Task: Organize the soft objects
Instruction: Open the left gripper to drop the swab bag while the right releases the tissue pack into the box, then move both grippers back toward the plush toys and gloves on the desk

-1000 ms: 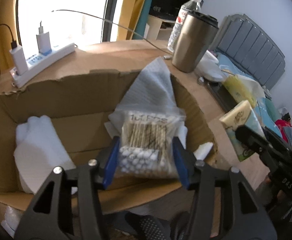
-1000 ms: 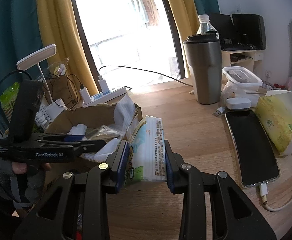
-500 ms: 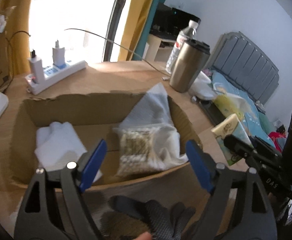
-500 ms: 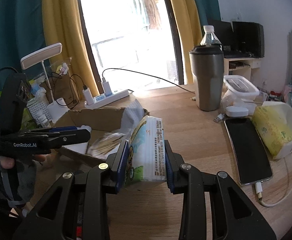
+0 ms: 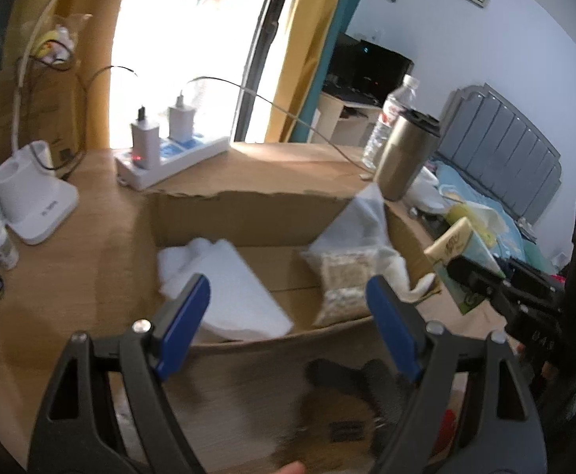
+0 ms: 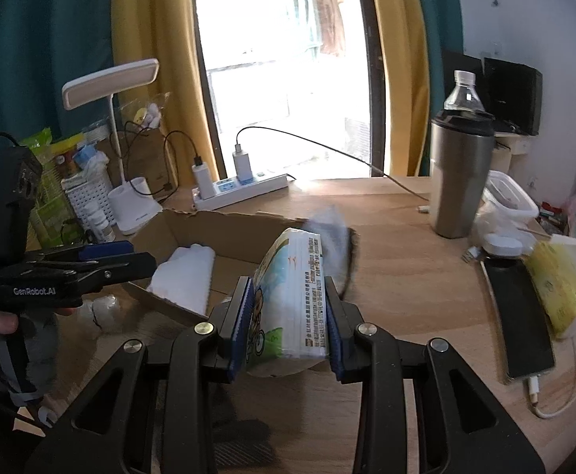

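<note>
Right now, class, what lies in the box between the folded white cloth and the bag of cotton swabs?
Bare cardboard floor of the box separates the white cloth from the swab bag, seen in the left wrist view.

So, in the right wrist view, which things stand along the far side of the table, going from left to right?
Desk lamp → power strip → steel tumbler → clear lidded container.
</note>
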A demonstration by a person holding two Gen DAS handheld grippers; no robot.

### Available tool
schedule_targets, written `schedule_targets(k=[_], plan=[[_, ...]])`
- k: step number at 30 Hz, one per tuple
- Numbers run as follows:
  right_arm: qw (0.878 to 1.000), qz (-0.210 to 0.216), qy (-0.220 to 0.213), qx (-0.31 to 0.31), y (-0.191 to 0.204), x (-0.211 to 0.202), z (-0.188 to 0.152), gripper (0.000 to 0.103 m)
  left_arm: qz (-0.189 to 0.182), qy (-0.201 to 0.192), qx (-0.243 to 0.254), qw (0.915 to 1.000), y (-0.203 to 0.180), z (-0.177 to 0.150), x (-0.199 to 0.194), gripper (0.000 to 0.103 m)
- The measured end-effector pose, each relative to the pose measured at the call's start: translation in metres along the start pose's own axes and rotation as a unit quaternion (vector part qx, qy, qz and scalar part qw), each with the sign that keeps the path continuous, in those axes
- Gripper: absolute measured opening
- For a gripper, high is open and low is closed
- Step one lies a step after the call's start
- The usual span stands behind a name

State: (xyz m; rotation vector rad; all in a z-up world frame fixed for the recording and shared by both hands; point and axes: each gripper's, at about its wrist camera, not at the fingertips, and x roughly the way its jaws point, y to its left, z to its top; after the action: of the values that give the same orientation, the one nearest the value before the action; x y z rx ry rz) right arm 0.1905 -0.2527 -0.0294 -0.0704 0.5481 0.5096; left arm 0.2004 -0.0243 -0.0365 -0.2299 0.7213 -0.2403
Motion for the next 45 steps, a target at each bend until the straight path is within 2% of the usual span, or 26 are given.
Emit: schedule_targets(k=[5,11,26,36,45], plan=[[1.0,0.005,0.006,-0.011,0.017,0.012,0.008,0.035,0.02,-0.012,0.003,0.9997,0.022,-0.004,-0.01,0.083],[1.0,0.011,0.014,-0.025,0.036,0.028,0.016,0.036,0.023,-0.019,-0.009,0.9995,0.044,-0.008,-0.016,0.083],[0.998,0.023,0.046,-0.039,0.072,0.073,0.022,0.036,0.077,-0.044,0.004,0.996,0.073,-0.014,-0.035,0.083],[0.997,0.013,0.062,-0.032,0.078,0.091,0.022,0.036,0.076,-0.041,-0.003,0.9962,0.084,-0.018,-0.036,0.083],[0.998,0.011,0.055,-0.032,0.08,0.085,0.023,0.036,0.082,-0.043,-0.009,0.9957,0.088,-0.019,-0.039,0.083]])
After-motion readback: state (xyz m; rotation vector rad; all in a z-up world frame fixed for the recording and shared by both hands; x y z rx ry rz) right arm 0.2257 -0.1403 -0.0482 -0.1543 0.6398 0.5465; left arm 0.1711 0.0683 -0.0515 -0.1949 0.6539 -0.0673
